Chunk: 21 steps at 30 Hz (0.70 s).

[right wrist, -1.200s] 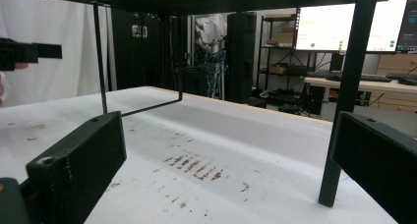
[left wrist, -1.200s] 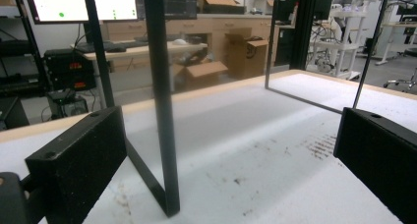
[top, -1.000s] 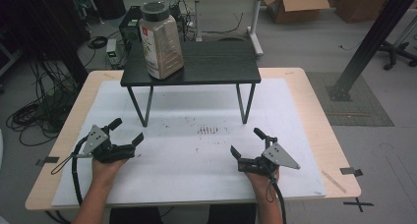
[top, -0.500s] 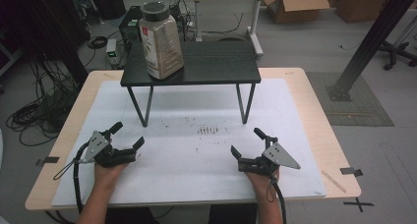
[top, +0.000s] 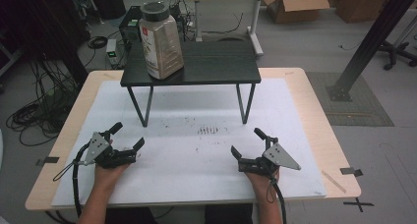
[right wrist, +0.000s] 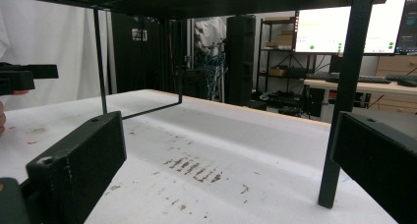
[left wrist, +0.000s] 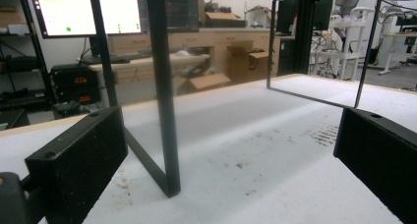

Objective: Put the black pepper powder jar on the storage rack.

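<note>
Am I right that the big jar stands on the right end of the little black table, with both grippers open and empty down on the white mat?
Not quite: the jar stands on the left end of the little black table, as the high view shows. The rest holds: the left gripper and right gripper are open and empty, down on the white mat.

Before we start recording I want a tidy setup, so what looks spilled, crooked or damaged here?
Only the white mat is marked: a patch of small brown stains lies just in front of the black stand. The jar stands upright on it. Both grippers rest open.
</note>
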Each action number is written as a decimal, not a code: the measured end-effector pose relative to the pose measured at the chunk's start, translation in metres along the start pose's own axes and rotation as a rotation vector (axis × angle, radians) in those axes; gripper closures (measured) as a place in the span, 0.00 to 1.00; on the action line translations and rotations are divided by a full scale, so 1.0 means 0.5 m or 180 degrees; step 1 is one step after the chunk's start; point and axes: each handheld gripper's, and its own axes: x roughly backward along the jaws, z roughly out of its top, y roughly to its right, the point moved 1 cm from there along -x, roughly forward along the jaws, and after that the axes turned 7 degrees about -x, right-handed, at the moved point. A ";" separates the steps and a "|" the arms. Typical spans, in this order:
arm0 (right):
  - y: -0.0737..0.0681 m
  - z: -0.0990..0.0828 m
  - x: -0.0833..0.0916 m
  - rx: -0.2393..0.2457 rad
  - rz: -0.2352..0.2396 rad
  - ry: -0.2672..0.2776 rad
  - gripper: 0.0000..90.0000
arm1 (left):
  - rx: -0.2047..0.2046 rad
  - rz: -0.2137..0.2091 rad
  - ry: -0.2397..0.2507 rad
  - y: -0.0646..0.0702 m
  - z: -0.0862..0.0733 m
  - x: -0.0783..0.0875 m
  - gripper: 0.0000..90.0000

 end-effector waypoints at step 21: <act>-0.002 0.000 -0.002 0.0031 0.0029 -0.0029 0.00 | -0.0024 0.0016 0.0001 0.002 0.000 0.000 0.00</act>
